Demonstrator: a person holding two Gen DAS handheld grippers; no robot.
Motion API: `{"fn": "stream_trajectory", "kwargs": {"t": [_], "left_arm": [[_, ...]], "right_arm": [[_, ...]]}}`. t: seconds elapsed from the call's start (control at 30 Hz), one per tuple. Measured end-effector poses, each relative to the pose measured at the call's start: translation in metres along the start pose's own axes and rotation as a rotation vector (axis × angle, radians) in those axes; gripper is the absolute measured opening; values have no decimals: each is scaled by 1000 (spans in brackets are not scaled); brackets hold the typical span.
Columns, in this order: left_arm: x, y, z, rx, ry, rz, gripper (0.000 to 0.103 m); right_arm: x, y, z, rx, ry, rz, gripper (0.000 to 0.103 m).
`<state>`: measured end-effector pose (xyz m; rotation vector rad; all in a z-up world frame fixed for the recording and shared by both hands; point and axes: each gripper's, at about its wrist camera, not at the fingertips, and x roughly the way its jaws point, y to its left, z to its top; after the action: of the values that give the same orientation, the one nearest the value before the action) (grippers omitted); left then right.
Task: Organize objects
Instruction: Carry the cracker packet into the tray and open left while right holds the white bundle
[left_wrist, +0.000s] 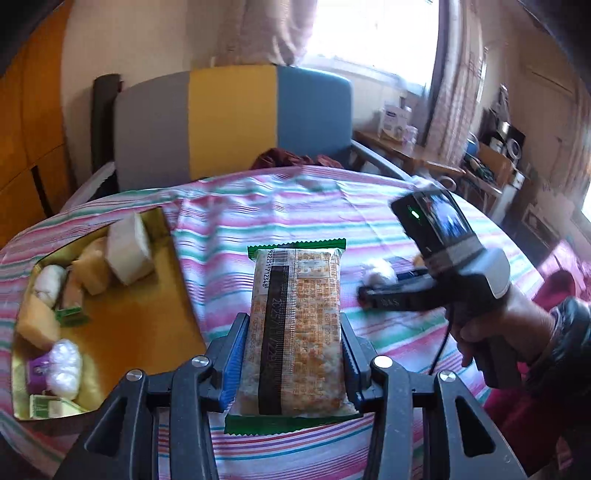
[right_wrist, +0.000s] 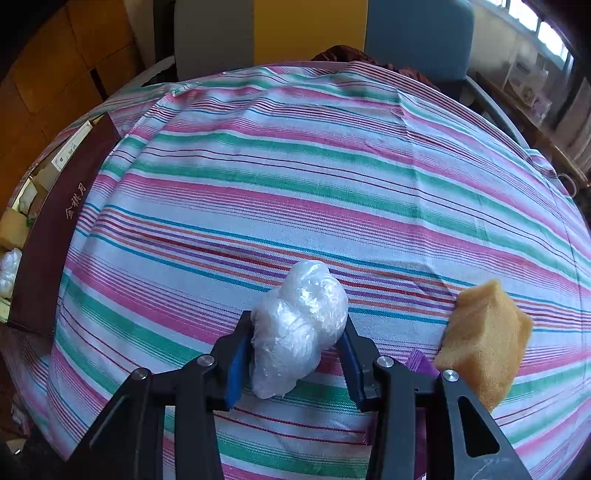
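Snack packet: 1; plastic-wrapped bundle: 1; sponge: 1.

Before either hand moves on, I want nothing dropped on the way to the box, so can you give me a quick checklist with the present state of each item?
1. Left tongs clamped on the snack packet: ok.
2. Packet clear of the striped cloth: ok, it looks lifted.
3. Right tongs closed on the plastic-wrapped bundle: ok, both pads touch it.
4. Bundle lifted off the cloth: cannot tell.
5. Free room in the gold-lined box: ok, bare floor on its near right.
6. Yellow sponge out of the right tongs' way: not ok, it sits close beside them.
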<state>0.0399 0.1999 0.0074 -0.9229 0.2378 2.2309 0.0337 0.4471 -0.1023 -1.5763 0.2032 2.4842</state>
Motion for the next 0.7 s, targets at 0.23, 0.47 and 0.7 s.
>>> {"fn": "stream_trajectory", "kwargs": {"t": [0.23,0.47,0.7], "left_arm": [[-14,48,2,-117,-8,45,45],[-27,135,-13,-313,8,158,45],[-27,199,-29,-509,44,193,45]], "right_arm": [[0,3,0,-8,-9,-12,44],[-1,4,0,-16,-11,-21,44],[-1,6,0,-18,-12,-26,44]]}}
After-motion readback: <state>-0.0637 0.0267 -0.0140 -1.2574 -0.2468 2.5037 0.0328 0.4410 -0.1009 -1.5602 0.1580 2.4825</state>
